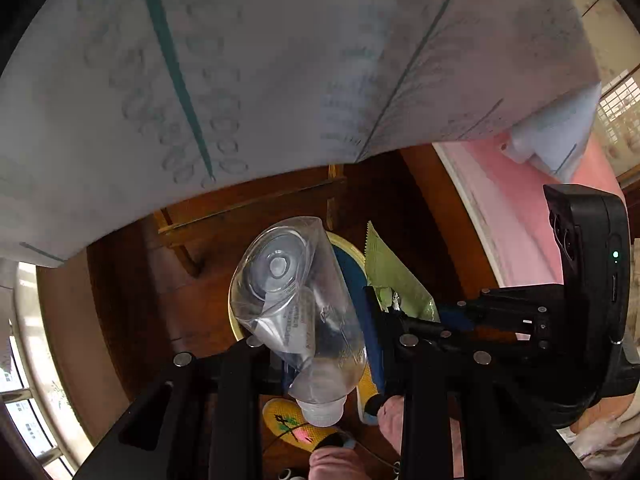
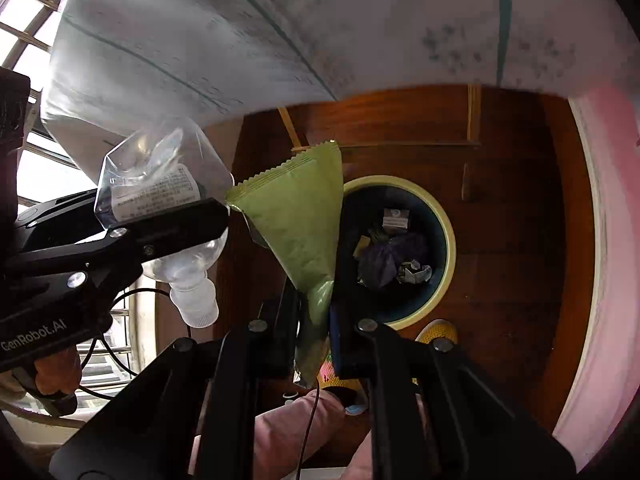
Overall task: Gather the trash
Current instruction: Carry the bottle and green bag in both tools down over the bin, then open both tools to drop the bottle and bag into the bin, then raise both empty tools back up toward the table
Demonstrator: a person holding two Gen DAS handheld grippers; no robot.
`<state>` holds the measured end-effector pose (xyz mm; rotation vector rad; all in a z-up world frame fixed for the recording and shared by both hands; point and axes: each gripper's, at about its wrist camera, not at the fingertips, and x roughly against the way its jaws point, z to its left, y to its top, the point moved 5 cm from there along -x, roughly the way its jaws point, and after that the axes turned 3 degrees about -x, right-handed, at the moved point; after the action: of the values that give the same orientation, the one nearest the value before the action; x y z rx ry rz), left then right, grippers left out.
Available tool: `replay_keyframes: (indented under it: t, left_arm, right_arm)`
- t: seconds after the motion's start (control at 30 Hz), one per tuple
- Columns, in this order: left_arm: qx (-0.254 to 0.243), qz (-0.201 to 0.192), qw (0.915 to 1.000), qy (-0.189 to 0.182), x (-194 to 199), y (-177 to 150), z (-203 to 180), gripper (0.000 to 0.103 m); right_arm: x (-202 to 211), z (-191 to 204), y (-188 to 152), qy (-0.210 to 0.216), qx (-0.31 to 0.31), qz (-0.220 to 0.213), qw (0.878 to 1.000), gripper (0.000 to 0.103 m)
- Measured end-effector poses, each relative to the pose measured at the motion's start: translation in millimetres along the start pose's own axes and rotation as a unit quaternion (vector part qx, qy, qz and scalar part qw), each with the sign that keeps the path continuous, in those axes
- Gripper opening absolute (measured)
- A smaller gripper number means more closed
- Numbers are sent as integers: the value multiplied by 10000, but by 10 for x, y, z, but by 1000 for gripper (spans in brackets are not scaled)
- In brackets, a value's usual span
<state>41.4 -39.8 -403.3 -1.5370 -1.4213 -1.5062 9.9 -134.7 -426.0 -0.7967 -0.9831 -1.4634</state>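
Note:
My left gripper (image 1: 320,360) is shut on a crushed clear plastic bottle (image 1: 296,292) with a white cap, held above the floor; it also shows in the right wrist view (image 2: 160,184). My right gripper (image 2: 316,320) is shut on a green snack wrapper (image 2: 300,216), which also shows in the left wrist view (image 1: 392,276). Below both stands a round dark bin with a yellow rim (image 2: 450,240), holding several crumpled scraps. The wrapper hangs over the bin's left edge. The bottle hides most of the bin in the left wrist view.
A white printed sheet or tablecloth (image 1: 240,60) overhangs the upper part of both views. Red-brown wooden floor (image 2: 512,200) surrounds the bin. A pink surface (image 2: 612,240) lies to the right. The person's yellow shoe (image 1: 288,424) is near the bin. A window (image 2: 36,20) is at left.

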Motion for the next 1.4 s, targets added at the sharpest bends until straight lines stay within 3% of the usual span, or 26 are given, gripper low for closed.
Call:
replay_keyframes:
  t: [0.17,0.27,0.37,0.4,0.43,0.5,0.8,1.07,1.23,1.4]
  left_arm:
    - [-76,121,9999,-69,-565,-118,178,28]
    - [-149,219,9996,-134,-837,-168,206,38]
    - [-236,308,9991,-175,-1039,-218,217,67]
    - [-260,315,9990,-186,-1085,-226,229,78]
    - [-288,285,9991,-159,-1124,-257,228,83]
    - [-361,264,9990,-93,-1209,-268,238,84]
    - [-504,36,9987,62,-1218,-222,301,84]
    - [-507,-119,9985,154,-767,-72,220,84]
    - [-436,-432,9980,138,-153,79,64,84]
    - [-434,-868,9948,318,625,281,-83,84]
  right_arm:
    - [-617,-363,-100,-75,-191,163,9997,10]
    - [-885,-527,-133,-111,-273,209,9993,11]
    - [-1077,-709,-110,-78,-426,273,9987,14]
    - [-1129,-772,-112,-104,-471,258,9985,26]
    - [-1170,-818,-106,-76,-511,218,9984,39]
    - [-1249,-875,-130,53,-539,142,9984,48]
    - [-1319,-939,-205,-106,-449,140,9988,52]
    - [-1047,-824,-137,-169,-541,159,9983,53]
    - [-600,-611,-48,-135,-556,107,9983,53]
    - [105,-251,69,-199,-395,-119,9990,55]
